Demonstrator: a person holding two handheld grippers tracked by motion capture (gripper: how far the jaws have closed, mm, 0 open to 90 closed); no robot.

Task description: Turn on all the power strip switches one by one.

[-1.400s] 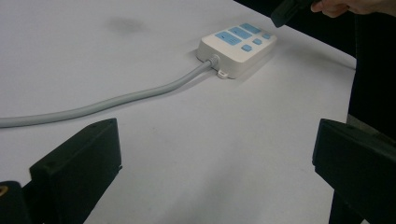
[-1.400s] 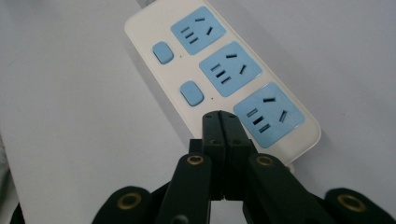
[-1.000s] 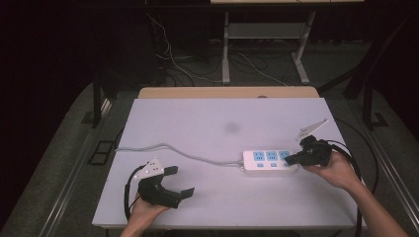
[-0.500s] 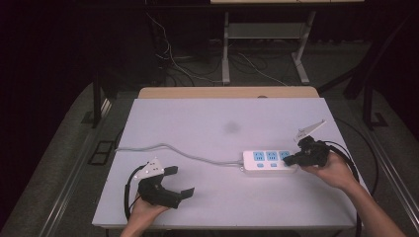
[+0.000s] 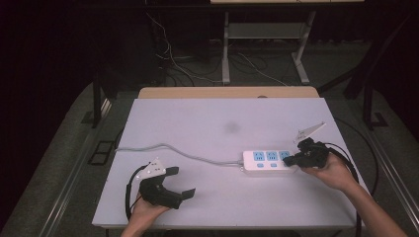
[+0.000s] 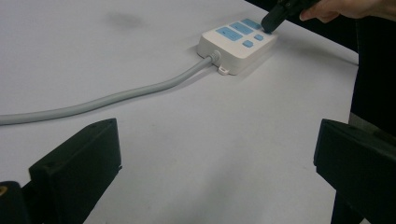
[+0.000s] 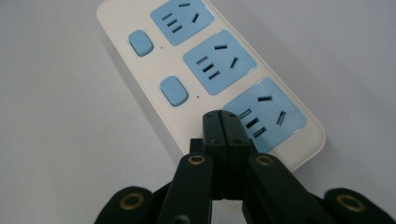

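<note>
Lying right of centre in the high view, the white power strip keeps its long axis left to right in the frame, almost parallel to the near edge of the tabletop. Its grey cable leaves the left end and runs to the left edge, so the free end points to the right.

The right gripper is at that free end. Its fingers are pressed together with nothing between them, and their tip rests at the nearest blue socket, beside the place where a third blue switch would be. Whether the tip touches a switch I cannot tell, because the fingers cover that spot.

The left gripper sits at the lower left of the high view, well apart from the strip, fingers spread wide and empty. The right hand is clearly nearer.
</note>
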